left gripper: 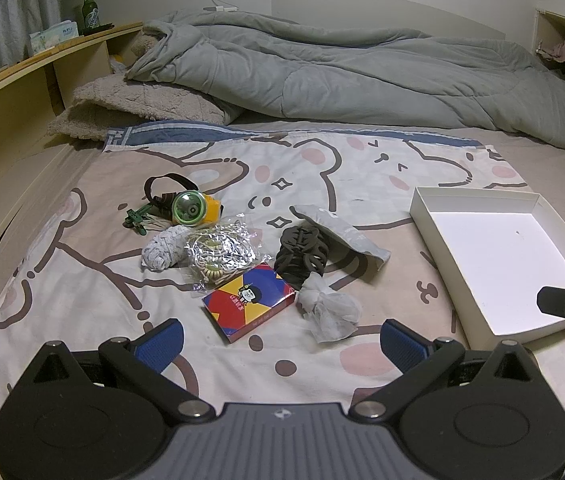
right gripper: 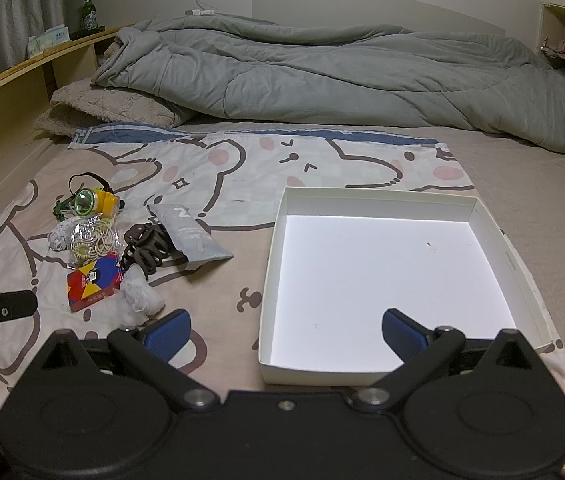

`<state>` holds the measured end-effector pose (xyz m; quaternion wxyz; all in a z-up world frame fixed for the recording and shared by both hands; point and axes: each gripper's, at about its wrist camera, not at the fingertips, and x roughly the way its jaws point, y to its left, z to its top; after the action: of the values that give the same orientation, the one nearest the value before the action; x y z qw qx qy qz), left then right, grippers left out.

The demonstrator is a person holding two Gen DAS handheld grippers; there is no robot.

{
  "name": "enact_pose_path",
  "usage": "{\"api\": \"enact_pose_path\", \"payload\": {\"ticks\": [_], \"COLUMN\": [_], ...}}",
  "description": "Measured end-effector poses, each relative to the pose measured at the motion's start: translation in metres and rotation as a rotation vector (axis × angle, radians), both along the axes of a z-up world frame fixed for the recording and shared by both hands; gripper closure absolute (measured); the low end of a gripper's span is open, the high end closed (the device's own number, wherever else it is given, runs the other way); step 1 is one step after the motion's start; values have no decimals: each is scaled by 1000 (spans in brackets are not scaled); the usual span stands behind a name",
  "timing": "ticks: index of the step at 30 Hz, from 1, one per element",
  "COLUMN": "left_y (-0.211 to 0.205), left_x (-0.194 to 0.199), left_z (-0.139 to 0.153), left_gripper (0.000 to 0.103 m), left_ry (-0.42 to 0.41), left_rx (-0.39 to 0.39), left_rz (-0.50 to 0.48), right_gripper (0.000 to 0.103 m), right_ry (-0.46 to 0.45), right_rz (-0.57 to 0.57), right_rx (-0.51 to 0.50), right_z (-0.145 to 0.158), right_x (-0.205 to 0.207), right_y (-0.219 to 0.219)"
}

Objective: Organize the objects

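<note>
Spread over a cartoon-print bedsheet [left gripper: 82, 304], small clutter is heaped left of an empty white box [right gripper: 494, 236]. Both the left gripper [left gripper: 282, 340] and right gripper [right gripper: 286, 332] are held wide, empty. The slippery crinkled plastic packet [left gripper: 222, 252] could be dropped; neighbours may be dragged along.

Left hand-held gripper [left gripper: 282, 338] wide apart above card box [left gripper: 248, 304], white tray [left gripper: 478, 198] to right
</note>
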<state>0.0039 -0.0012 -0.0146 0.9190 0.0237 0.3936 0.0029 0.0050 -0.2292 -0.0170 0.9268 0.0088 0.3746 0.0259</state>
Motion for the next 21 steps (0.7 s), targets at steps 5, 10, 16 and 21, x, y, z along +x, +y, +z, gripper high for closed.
{"api": "enact_pose_path", "payload": {"ticks": [5,10,16,21], "left_y": [0,0,0,-2], "left_x": [0,0,0,-7], "left_z": [1,0,1,4], "left_gripper": [0,0,0,0], "left_ry": [0,0,0,-15], "left_rx": [0,0,1,-4], "left_rz": [0,-1,-1,-27], "right_gripper": [0,0,0,0], "right_ry": [0,0,1,0], "right_rz": [0,0,2,1], "right_rx": [0,-1,-2,-3], "right_z": [0,0,-2,-2], "right_x": [0,0,-1,-2], "right_y": [0,1,-2,-2]}}
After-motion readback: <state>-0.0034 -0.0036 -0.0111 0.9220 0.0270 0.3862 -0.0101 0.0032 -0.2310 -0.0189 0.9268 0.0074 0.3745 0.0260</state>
